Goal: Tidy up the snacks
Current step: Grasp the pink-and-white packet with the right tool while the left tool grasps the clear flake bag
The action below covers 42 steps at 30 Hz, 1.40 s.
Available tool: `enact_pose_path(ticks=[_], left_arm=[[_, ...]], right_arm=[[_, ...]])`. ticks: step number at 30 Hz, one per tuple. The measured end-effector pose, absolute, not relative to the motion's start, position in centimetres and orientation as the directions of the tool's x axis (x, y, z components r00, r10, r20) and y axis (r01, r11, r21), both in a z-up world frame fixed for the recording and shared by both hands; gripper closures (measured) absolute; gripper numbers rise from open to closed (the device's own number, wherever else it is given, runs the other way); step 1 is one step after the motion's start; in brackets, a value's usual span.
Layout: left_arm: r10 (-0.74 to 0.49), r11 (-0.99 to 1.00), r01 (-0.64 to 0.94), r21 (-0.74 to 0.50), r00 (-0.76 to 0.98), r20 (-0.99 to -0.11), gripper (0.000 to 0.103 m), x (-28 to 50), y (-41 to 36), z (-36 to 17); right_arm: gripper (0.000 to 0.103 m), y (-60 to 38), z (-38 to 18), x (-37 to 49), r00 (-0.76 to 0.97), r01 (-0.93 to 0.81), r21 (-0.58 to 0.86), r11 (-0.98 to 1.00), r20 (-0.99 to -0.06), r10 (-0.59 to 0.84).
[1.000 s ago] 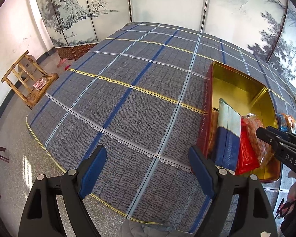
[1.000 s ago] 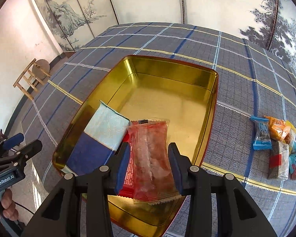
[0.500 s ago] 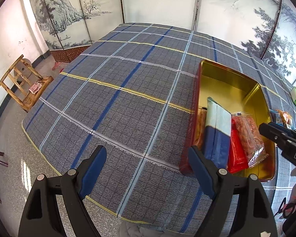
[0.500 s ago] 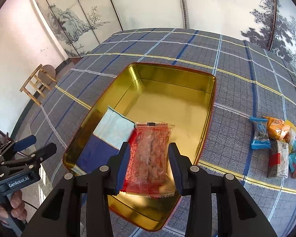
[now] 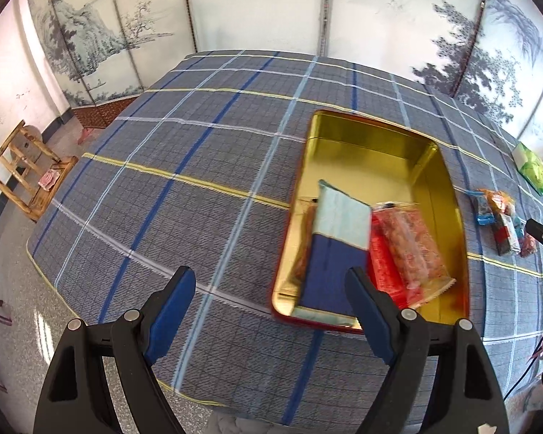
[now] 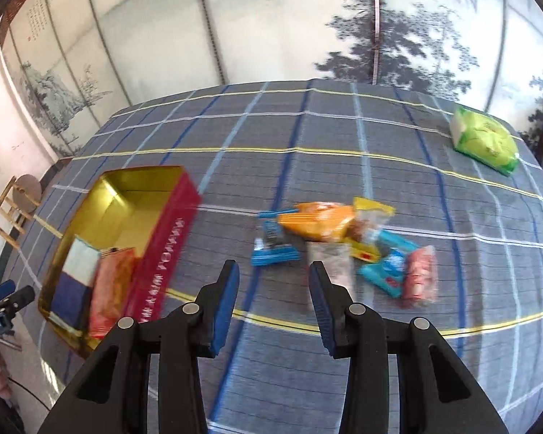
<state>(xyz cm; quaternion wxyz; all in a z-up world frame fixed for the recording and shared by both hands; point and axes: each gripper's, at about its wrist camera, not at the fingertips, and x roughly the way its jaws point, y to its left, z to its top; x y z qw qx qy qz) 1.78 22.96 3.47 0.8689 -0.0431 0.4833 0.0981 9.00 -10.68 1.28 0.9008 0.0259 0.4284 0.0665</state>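
Observation:
A gold tin with red outer walls (image 5: 373, 137) (image 6: 170, 238) lies on the plaid cloth. In it lie a blue-and-pale packet (image 5: 336, 242) (image 6: 78, 271), a red packet (image 5: 382, 271) and a clear packet of pink snacks (image 5: 412, 253) (image 6: 108, 289). A pile of loose snack packets (image 6: 336, 242) (image 5: 499, 217) lies right of the tin. My right gripper (image 6: 274, 278) is open and empty, hovering just before the pile. My left gripper (image 5: 271, 300) is open and empty, above the cloth at the tin's near left corner.
A green bag (image 6: 483, 139) (image 5: 532, 166) lies at the table's far right. A wooden stool (image 5: 25, 166) stands on the floor to the left. Painted folding screens (image 5: 257, 3) close off the back. The table's near edge runs below both grippers.
My right gripper let go of the clear pink snack packet, which now lies in the tin, and swung right to the loose pile. My left gripper shifted slightly toward the tin.

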Motion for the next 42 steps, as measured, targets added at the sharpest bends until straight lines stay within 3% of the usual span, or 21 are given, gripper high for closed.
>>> enact_pose_path(ticks=[7,27,31,42], left_arm=[[0.084,0.989,-0.15,0.004,0.532,-0.842,0.021,3.0,19.3,4.7],[-0.052,0.994,0.105,0.001,0.495,-0.867,0.02,9.7,5.0,3.7],[-0.084,0.988,0.153,-0.012,0.471,-0.878,0.02,10.1,2.5,2.5],[-0.185,0.972,0.21,-0.108,0.387,-0.903,0.021,11.5,-2.6,-0.4]], right_arm=[[0.061,-17.3,-1.3,8.9,0.585,0.01,0.047,0.999,-0.811,0.032],[0.062,-20.0,-5.3,12.3,0.608,0.003,0.075,0.997,-0.792,0.058],[0.077,-20.5,-5.5,12.4,0.638,-0.003,0.051,0.999,-0.769,0.041],[0.077,-27.8,-5.7,12.7,0.646,0.115,-0.005,0.993,-0.759,-0.078]])
